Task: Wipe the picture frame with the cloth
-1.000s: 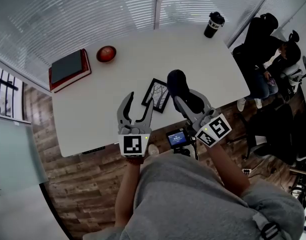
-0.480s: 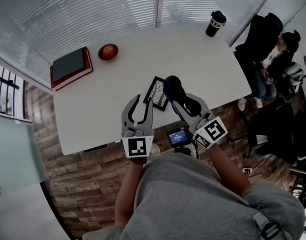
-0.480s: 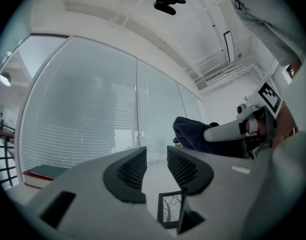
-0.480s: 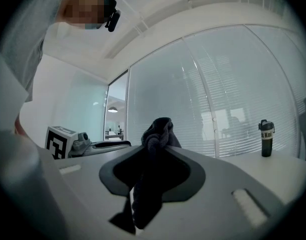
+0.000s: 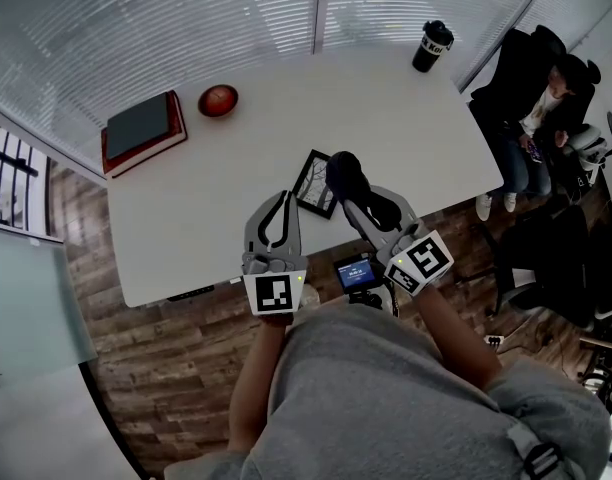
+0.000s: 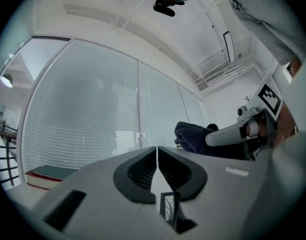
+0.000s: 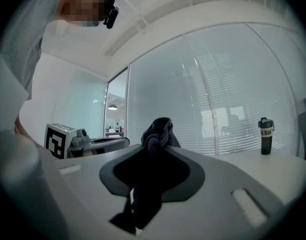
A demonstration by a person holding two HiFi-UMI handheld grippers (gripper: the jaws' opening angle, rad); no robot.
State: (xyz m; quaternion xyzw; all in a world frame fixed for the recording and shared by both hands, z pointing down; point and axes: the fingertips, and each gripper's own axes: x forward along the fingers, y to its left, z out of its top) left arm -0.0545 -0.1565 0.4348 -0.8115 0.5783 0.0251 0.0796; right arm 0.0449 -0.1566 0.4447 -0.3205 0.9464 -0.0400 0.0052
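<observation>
The picture frame (image 5: 309,183), black-edged with a pale print, lies flat on the white table (image 5: 236,158) near its front edge. My right gripper (image 5: 351,196) is shut on a dark bunched cloth (image 5: 344,171), which hangs over the frame's right edge. In the right gripper view the cloth (image 7: 158,134) fills the gap between the jaws and droops below them. My left gripper (image 5: 284,200) sits just left of the frame, its jaws shut tip to tip with nothing between them. In the left gripper view the frame (image 6: 169,206) shows through the hole below the closed tips (image 6: 156,150).
A red-covered book stack (image 5: 141,131) and a red round object (image 5: 218,99) sit at the table's far left. A black cup (image 5: 431,46) stands at the far right corner. A person (image 5: 531,108) sits on a chair beyond the table's right end. Window blinds run behind.
The left gripper's jaws went from wide open to shut. The right gripper with the cloth came down and left, closer to the frame.
</observation>
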